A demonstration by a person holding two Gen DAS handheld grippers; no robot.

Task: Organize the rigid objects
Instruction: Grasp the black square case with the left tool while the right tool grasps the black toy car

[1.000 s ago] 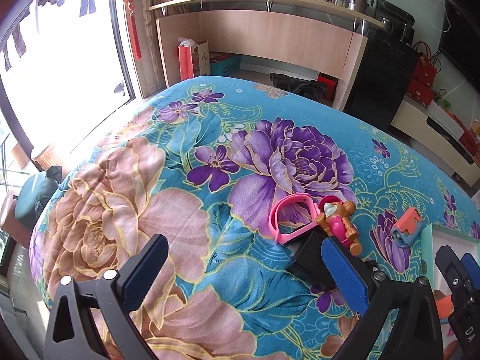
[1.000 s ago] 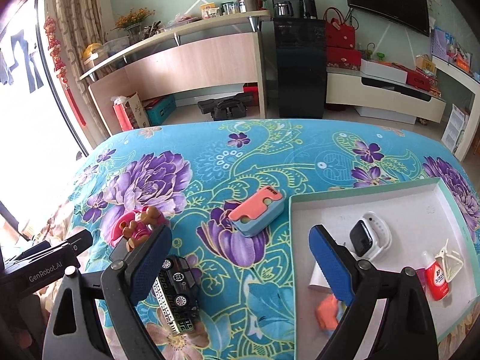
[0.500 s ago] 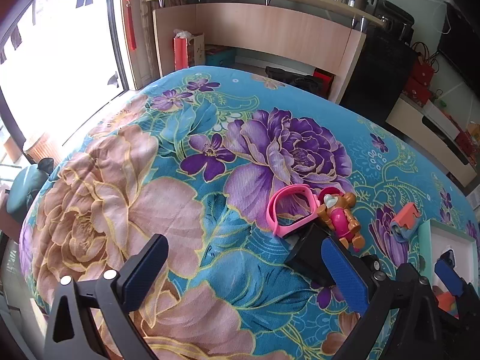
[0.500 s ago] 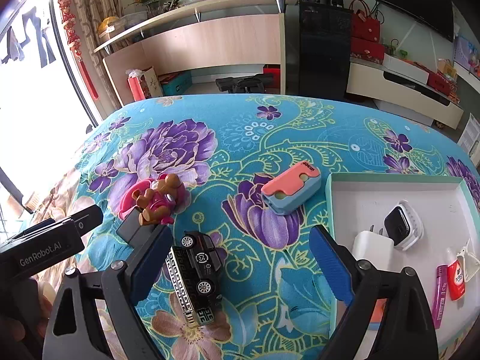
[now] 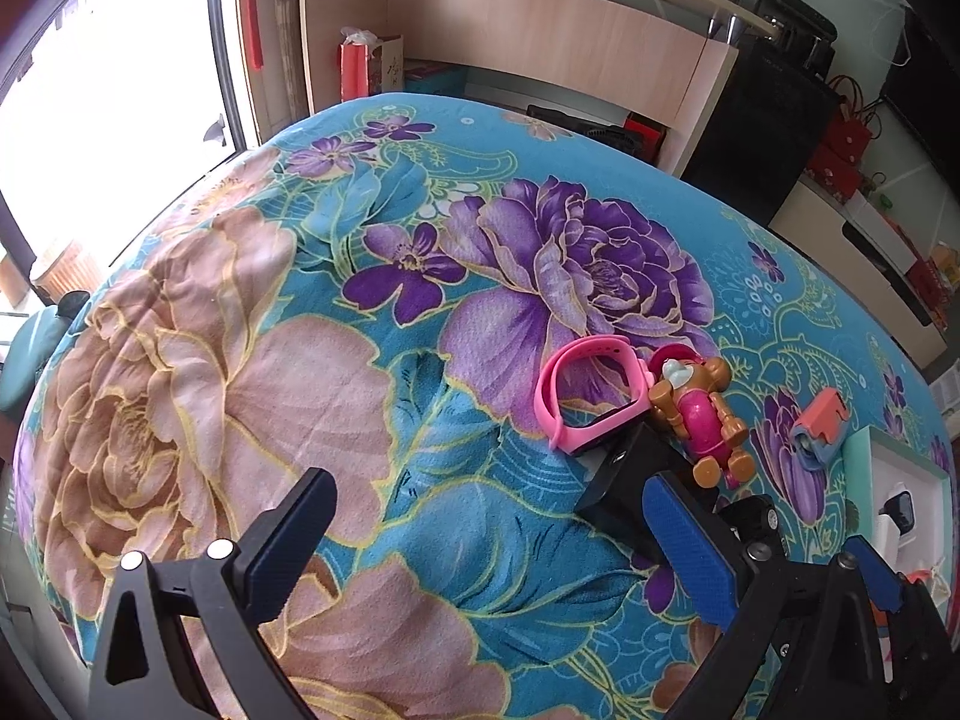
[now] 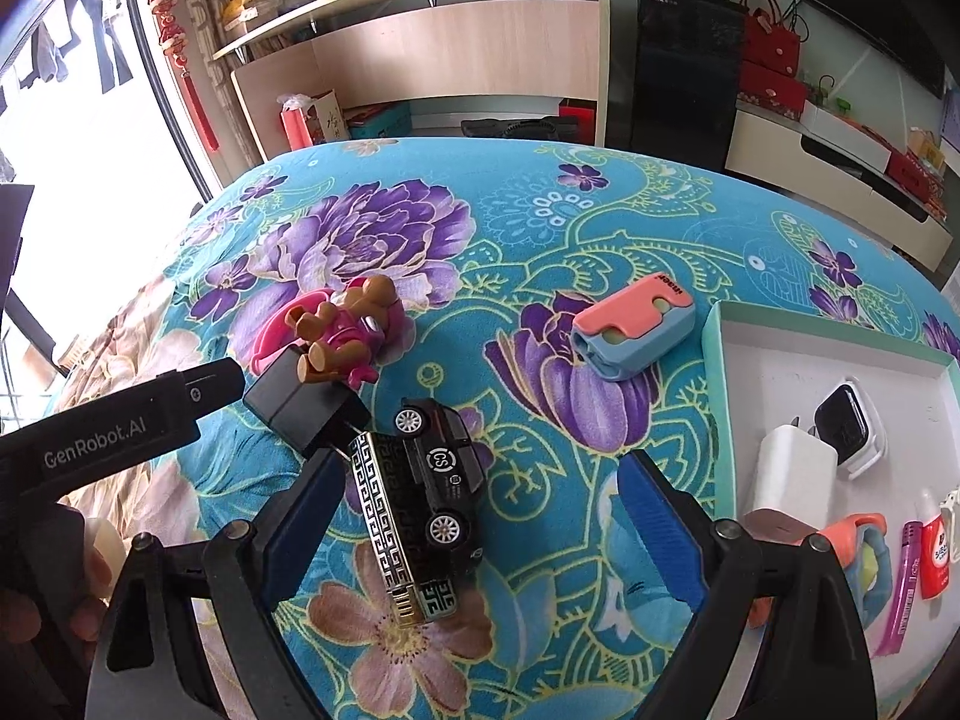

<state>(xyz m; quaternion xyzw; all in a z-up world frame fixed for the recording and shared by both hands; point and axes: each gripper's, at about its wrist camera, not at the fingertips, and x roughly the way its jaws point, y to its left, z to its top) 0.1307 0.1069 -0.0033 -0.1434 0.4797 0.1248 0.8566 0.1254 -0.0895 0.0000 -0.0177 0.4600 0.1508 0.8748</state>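
The right claw (image 6: 480, 531) hangs low over the floral blanket (image 6: 540, 228) with both blue-padded jaws spread wide apart, gripping nothing. Between its jaws lie one black toy car (image 6: 441, 468) and one slim black-and-silver lighter with a Greek-key pattern (image 6: 390, 528); the lighter lies along the car's left side, touching it. The left claw (image 5: 486, 546) is likewise spread apart and empty, over a pink printed flower.

Items on the blanket, counted:
- One brown-and-pink toy figure (image 6: 342, 342), lying partly on one black box (image 6: 300, 405).
- One pink watch strap (image 5: 585, 399), just behind the figure, touching it.
- One coral-and-blue case (image 6: 633, 327), well apart from the car, just left of the tray.

One white tray with a teal rim (image 6: 723, 396) sits at the right. Its visible contents:
- One white charger plug (image 6: 792, 474).
- One smartwatch on a white band (image 6: 849, 429), touching the plug.
- One orange-and-blue item (image 6: 864, 540), partly hidden by the right jaw.
- One purple lighter (image 6: 903, 588).
- One small red-and-white bottle (image 6: 936, 546).
- One white object at the frame edge, too cropped to identify.
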